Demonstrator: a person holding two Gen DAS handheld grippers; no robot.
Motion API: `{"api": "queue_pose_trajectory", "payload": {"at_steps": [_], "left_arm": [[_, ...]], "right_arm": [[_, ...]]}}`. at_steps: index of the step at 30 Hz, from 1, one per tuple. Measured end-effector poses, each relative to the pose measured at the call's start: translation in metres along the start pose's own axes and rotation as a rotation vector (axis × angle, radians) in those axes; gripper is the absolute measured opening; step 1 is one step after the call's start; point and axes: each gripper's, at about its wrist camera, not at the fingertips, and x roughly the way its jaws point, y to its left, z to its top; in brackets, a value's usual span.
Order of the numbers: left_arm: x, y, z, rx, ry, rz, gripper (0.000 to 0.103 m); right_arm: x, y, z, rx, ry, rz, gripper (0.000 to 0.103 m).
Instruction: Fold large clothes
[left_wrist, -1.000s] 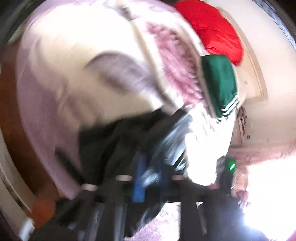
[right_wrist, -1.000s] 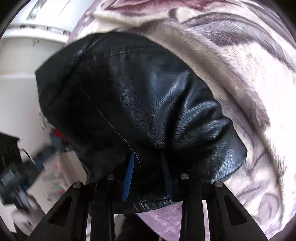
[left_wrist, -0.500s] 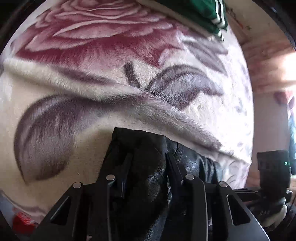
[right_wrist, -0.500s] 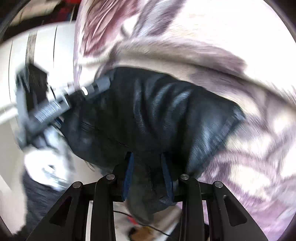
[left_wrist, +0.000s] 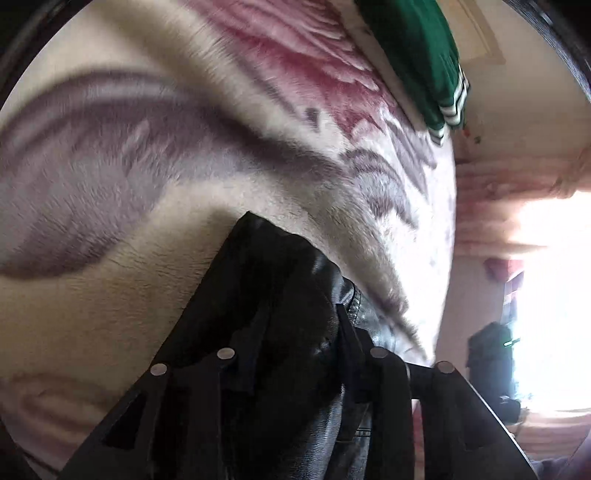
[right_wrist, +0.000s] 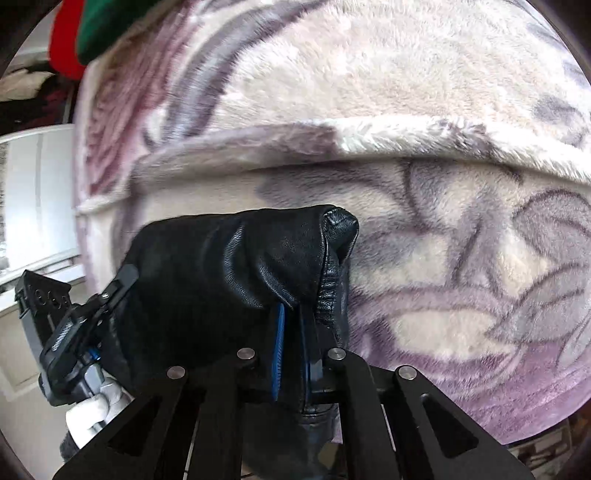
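While the black leather jacket (right_wrist: 236, 266) hung bunched over the floral blanket (right_wrist: 424, 110), the right tongs (right_wrist: 291, 332) were clenched on its fold, and the left tongs (left_wrist: 295, 332), jaws opening, had leather between them, pads seemingly pressing it. A green garment (left_wrist: 417, 59) lay beyond.

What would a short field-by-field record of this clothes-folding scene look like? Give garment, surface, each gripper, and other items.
garment: black leather jacket, bunched up, held over the blanket
surface: plush floral blanket, cream with purple leaves and a pink rose
right gripper: shut on a fold of the jacket
left gripper: jaws opening slightly, jacket leather between them
other items: green garment with white stripes at the blanket's far edge; something red beside it
hand: white glove on the hand under the left gripper
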Motion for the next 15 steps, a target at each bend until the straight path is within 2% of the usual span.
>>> {"api": "queue_pose_trajectory", "payload": {"at_steps": [3,5,8,9,12,13,15], "left_arm": [[0.002,0.015,0.002,-0.052,0.015,-0.111,0.038],[-0.008,0.013,0.003,-0.105,0.041,-0.151,0.039],[-0.039,-0.01,-0.006,-0.026,0.008,-0.09,0.037],[-0.053,-0.019,-0.011,0.008,-0.013,-0.068,0.037],[-0.087,-0.028,-0.032,0.033,-0.09,0.004,0.037],[-0.095,-0.027,-0.038,0.028,-0.115,0.031,0.037],[-0.113,-0.019,-0.058,-0.02,-0.182,0.097,0.037]], "right_arm": [[0.019,0.003,0.012,-0.008,0.016,-0.044,0.007],[0.012,0.007,0.014,-0.015,0.034,-0.038,0.008],[-0.015,0.02,0.005,-0.035,0.042,0.072,0.013],[-0.024,0.027,0.0,-0.047,0.047,0.142,0.013],[-0.02,0.072,-0.01,-0.144,0.116,0.3,0.013],[-0.011,0.09,-0.011,-0.193,0.128,0.319,0.013],[0.021,0.124,-0.013,-0.272,0.167,0.282,0.013]]}}
